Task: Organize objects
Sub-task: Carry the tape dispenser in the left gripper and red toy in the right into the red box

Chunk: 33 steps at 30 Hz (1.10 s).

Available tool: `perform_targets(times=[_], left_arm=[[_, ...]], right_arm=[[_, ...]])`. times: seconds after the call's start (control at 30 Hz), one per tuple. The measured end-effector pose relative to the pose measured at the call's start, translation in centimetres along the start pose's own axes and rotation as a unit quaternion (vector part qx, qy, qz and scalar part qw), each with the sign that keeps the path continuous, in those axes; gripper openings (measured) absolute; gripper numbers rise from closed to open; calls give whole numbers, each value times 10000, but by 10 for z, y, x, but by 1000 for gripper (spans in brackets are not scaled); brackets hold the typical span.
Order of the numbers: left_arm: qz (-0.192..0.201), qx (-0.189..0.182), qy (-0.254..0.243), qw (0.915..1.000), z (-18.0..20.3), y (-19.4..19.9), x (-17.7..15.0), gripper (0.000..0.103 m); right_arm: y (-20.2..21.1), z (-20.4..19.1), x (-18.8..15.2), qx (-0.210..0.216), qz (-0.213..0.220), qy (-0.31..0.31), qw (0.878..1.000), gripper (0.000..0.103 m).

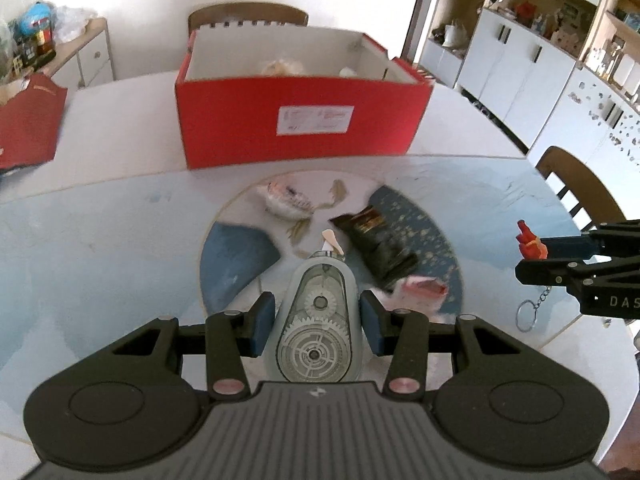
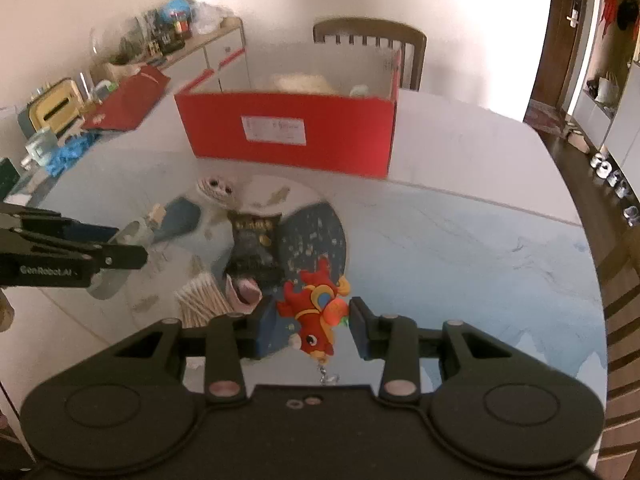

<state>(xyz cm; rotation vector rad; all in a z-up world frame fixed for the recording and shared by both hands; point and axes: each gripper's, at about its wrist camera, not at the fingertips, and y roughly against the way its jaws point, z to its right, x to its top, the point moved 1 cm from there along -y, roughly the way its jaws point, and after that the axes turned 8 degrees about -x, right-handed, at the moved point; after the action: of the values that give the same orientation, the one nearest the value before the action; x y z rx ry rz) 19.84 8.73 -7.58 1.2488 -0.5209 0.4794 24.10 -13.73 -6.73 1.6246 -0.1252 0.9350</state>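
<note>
My left gripper (image 1: 318, 316) is shut on a clear correction tape dispenser (image 1: 316, 320) with white gears, held above the table. My right gripper (image 2: 314, 326) is shut on a red plush fish keychain (image 2: 316, 312); it also shows in the left wrist view (image 1: 530, 242) with its key ring hanging below. An open red box (image 1: 300, 120) stands at the back of the table, also in the right wrist view (image 2: 292, 132), with pale things inside. On the table lie a black snack bag (image 2: 254, 244), a white plush toy (image 2: 216, 190), a pink pouch (image 2: 244, 294) and cotton swabs (image 2: 202, 298).
A round patterned mat (image 1: 236, 248) lies under the loose objects. A red bag (image 1: 28, 120) lies at the table's left. Wooden chairs stand behind the box (image 1: 248, 16) and at the right edge (image 1: 580, 188). White cabinets (image 1: 520, 68) line the right wall.
</note>
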Motion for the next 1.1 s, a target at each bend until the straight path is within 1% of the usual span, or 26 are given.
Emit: perform_targets(times=[0.2,0.3,0.47,0.57,0.7,0.87,1.1], left_arm=[[116,-164,38,9998,7,11,21,44],[192,-243,-34,9995,7,14,35,44],[346,-351,-155,9987,3,16,66,44],[438,-375,-174,9982,-5,13,85,44],[520,-317,-297,9977,-14,7,110,44],[590,-228,-334,9974,-32,-4,143,44],[581,-11,-320,9978,-54,-23,188,44]], right_arm=[[15,0,24,110,222,-6,9997,38],[19,-3,40,140,344,49,9993,38],[19,-5,72,205,455,44,9987,38],[12,-6,92,151,532,53,9985,38],[-1,-8,119,76,617,16,9981,38],[-17,-12,147,0,669,13,9978,38],[-43,-15,180,-154,725,16,9973,38]])
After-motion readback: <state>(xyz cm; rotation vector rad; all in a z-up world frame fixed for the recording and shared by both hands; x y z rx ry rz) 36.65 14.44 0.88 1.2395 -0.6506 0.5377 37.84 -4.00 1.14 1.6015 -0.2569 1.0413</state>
